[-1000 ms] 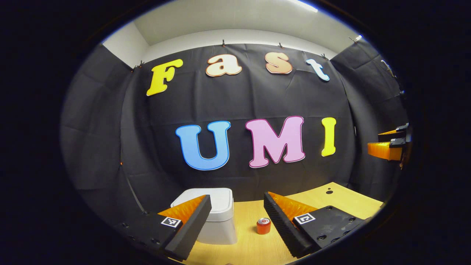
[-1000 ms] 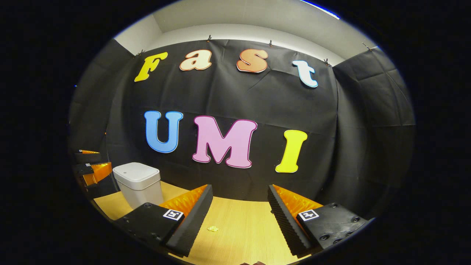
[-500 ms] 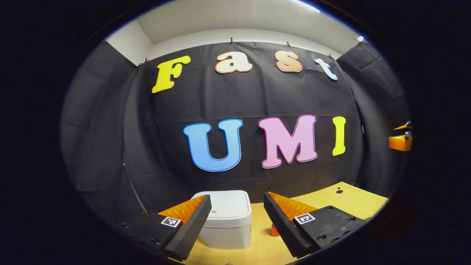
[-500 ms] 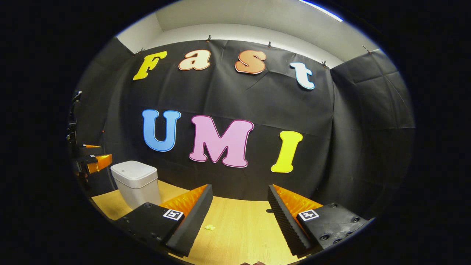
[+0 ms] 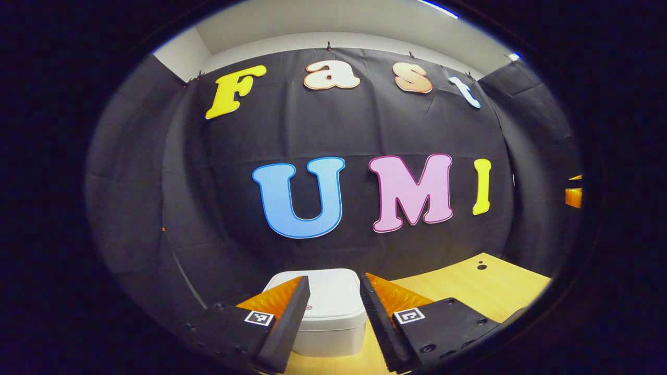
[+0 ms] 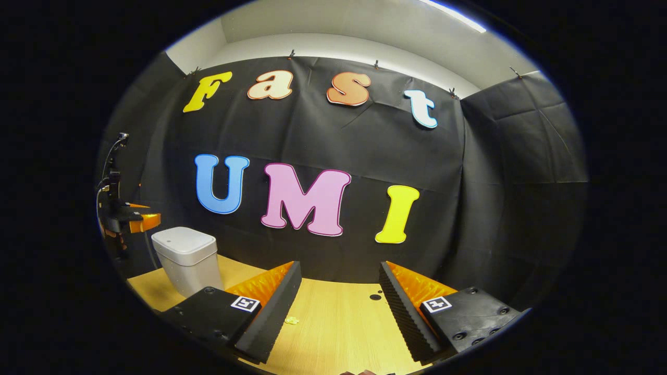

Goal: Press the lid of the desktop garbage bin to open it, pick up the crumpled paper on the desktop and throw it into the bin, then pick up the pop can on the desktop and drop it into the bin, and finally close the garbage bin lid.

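You can read no text here apart from the wall's: each claw's fingers carry small square black-and-white coded tags [image 5: 259, 317], and the bin lid [image 5: 333, 297] bears no legible mark.

White bin [image 5: 328, 317], lid closed, upright

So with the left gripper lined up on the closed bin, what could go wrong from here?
The left gripper has its fingers apart, framing the bin, whose lid is closed; a push landing off the lid's middle might not pop it, or could shove the light-looking bin along the table. The crumpled paper looks small between the open right gripper's fingers, so a grasp could easily miss it.
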Available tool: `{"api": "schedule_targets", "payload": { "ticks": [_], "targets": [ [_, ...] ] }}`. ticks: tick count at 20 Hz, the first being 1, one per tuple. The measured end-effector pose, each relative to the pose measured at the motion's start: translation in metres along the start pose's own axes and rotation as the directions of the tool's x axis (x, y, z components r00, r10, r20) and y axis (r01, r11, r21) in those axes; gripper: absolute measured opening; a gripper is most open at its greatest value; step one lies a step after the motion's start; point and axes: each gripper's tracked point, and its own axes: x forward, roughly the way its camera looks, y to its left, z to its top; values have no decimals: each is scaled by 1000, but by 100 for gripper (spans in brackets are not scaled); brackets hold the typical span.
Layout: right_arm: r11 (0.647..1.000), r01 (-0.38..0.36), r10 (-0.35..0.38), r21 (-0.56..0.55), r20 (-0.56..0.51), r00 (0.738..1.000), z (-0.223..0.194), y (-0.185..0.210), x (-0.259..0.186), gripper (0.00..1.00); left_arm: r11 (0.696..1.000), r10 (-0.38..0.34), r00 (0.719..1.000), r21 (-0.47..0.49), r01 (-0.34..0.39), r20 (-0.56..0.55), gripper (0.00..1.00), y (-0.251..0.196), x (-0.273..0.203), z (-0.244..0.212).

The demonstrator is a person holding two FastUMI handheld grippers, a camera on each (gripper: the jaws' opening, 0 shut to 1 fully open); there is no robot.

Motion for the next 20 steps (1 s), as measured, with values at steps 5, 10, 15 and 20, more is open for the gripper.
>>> {"api": "schedule_targets", "payload": {
  "ticks": [5,10,15,20],
  "targets": [
    [999,36,-36,0,-15,999,-3,-6,1,97,1000,3,999,20,-3,-39,16,5,21,-13],
    [998,52,-52,-25,-13,999,-3,-8,1,96,1000,5,996,-14,-6,-94,7,17,52,-33],
    [998,67,-68,-12,-39,997,-12,-10,5,96,1000,21,983,-1,-21,-185,6,38,87,-69],
    [997,75,-76,-26,-49,996,-16,-11,13,97,1000,9,966,14,-6,-257,6,40,107,-104]
  ]
}}
